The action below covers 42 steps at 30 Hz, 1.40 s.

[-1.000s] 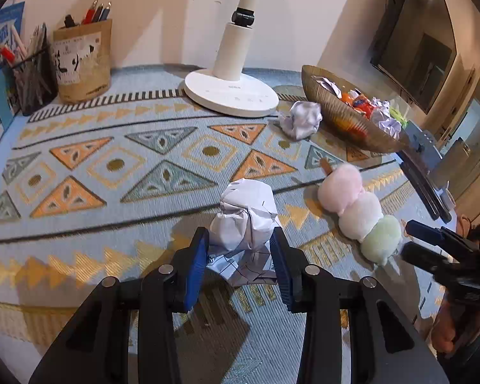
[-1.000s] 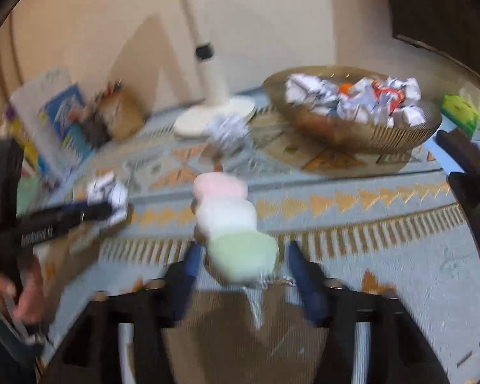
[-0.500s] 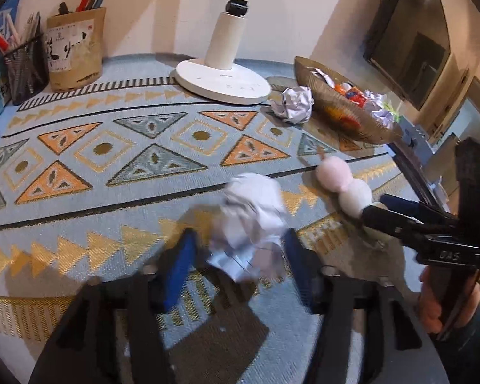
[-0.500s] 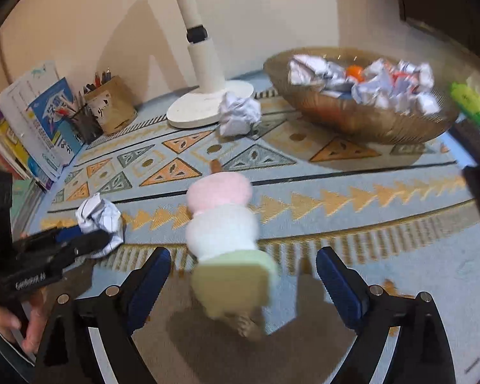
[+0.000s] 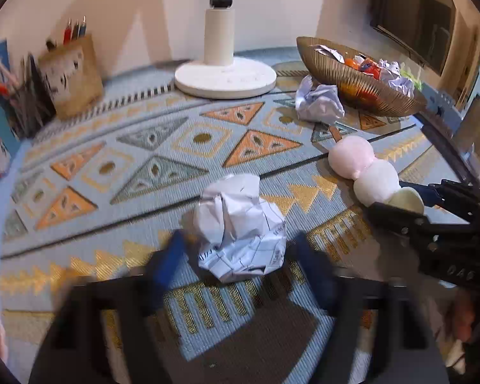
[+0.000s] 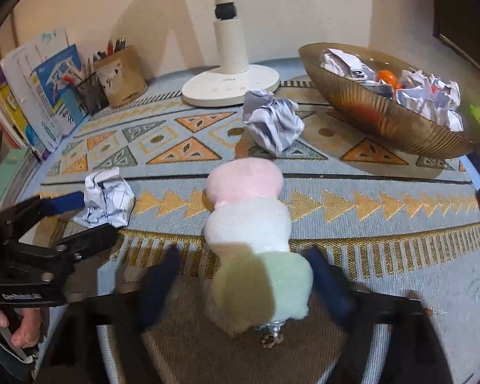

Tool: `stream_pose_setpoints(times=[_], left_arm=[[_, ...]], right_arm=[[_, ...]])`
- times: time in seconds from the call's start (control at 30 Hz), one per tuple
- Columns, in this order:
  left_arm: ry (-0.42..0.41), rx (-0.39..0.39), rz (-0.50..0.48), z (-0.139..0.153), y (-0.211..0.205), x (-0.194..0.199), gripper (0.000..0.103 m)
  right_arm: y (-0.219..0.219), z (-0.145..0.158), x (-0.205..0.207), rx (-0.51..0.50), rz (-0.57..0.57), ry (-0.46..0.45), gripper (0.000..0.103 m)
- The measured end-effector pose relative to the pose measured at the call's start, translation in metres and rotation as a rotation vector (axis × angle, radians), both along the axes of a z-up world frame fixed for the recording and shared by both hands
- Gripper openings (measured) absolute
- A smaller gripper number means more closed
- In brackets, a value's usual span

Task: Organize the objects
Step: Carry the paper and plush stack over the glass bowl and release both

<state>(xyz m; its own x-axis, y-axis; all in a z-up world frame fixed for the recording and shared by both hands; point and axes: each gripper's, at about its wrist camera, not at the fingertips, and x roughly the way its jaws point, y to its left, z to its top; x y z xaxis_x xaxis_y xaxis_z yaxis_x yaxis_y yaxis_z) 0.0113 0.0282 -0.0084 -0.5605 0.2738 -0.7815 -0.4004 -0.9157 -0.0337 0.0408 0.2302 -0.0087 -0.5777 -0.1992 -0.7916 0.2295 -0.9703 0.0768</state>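
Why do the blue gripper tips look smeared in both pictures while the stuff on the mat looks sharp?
Left wrist view: the left gripper is motion-blurred, the crumpled paper ball between its fingers sharper. Right wrist view: the right gripper is smeared too, the plush dango toy fairly crisp; fisheye bends the edges.

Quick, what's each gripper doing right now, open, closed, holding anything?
Left gripper: open, fingers either side of the crumpled paper ball, not clamped.
Right gripper: open, straddling the plush dango skewer, not gripping.
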Motion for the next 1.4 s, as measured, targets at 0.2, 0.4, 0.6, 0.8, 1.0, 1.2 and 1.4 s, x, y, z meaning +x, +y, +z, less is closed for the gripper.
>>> stream_pose_setpoints(times=[0.2,0.4,0.6,0.8,1.0,1.2,1.4], left_arm=[[0.027,0.103,0.015,0.014,-0.008,0.002,0.05],[0.069,0.159,-0.026,0.043,0.012,0.0,0.05],[0.12,0.205,-0.081,0.073,0.045,-0.017,0.05],[0.189,0.195,-0.159,0.109,0.104,-0.052,0.05],[0.173,0.213,-0.221,0.115,0.18,-0.11,0.05],[0.133,0.24,-0.239,0.104,0.224,-0.16,0.05],[0.065,0.249,-0.275,0.086,0.242,-0.176,0.082]], right_arm=[[0.014,0.009,0.009,-0.114,0.032,0.043,0.049],[0.033,0.019,0.014,-0.236,0.024,0.062,0.049],[0.059,0.051,0.011,-0.296,0.006,0.118,0.048],[0.101,0.099,0.0,-0.352,-0.049,0.244,0.048],[0.149,0.131,-0.055,-0.329,-0.148,0.341,0.048],[0.181,0.123,-0.12,-0.289,-0.217,0.336,0.048],[0.202,0.105,-0.152,-0.33,-0.248,0.286,0.054]])
